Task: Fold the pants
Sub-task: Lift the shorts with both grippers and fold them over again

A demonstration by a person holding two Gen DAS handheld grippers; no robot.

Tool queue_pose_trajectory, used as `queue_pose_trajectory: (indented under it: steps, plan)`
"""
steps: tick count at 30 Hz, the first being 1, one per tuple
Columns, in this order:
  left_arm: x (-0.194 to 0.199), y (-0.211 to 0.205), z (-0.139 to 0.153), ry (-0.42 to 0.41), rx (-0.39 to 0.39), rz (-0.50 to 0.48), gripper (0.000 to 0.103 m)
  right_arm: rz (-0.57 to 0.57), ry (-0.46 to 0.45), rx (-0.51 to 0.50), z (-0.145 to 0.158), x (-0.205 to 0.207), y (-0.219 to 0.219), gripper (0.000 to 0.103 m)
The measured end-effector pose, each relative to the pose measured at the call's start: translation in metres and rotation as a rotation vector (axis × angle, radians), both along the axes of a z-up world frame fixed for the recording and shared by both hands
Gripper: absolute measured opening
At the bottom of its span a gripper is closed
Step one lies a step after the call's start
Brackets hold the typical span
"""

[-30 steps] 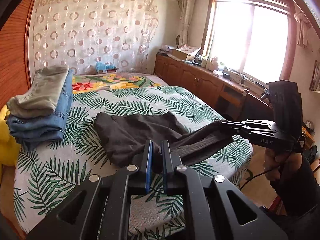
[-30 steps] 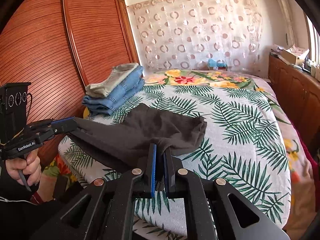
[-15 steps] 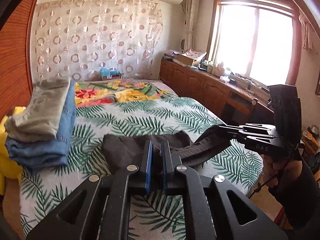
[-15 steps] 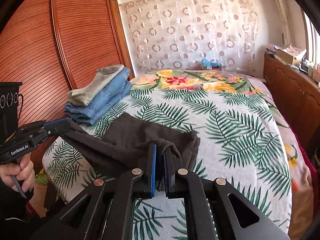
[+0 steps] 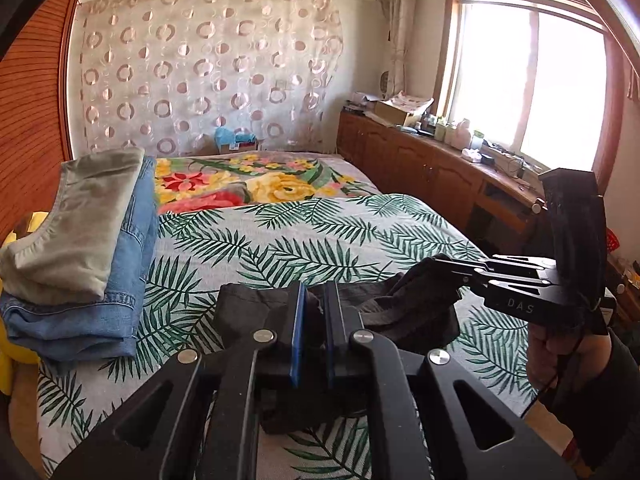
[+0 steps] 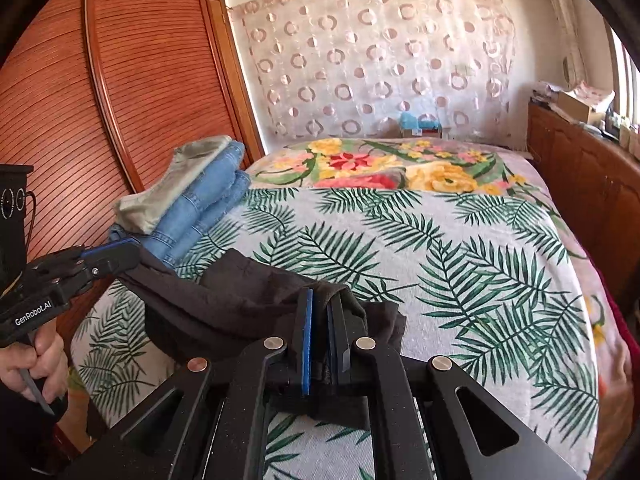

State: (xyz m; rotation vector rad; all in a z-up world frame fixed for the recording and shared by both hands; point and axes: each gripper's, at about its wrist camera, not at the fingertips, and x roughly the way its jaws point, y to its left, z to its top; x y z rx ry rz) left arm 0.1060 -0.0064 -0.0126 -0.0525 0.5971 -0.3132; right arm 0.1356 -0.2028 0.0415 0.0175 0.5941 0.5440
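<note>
Both grippers clamped on dark pants (image 6: 248, 300) at the bed's (image 6: 480, 248) near edge: left gripper (image 5: 314, 292), right gripper (image 6: 324, 300). Pants bunched, fold unfinished; folded jeans stack (image 5: 80, 280) at left edge

Dark pants (image 6: 240, 300) now further toward the near edge of the bed (image 6: 460, 260), bunched smaller.

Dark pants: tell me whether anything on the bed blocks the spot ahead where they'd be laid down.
Nothing visible does. The dark pants are pinched by both the left gripper and the right gripper. The leaf-print bedspread ahead is bare. The stack of folded jeans sits off to the left edge, clear of that spot.
</note>
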Motion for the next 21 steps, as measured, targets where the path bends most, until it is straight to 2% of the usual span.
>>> queue_pose_trajectory:
  steps: [17, 20, 21]
  plan:
    - [0.016, 0.004, -0.017, 0.045, 0.039, 0.04, 0.01, -0.028, 0.033, -0.04, -0.009, 0.024, 0.014, 0.006]
    - [0.015, 0.004, -0.018, 0.044, 0.051, 0.046, 0.017, -0.029, 0.038, -0.051, -0.011, 0.027, 0.014, 0.006]
    - [0.013, 0.005, -0.017, 0.039, 0.05, 0.046, 0.023, -0.032, 0.036, -0.052, -0.011, 0.027, 0.014, 0.006]
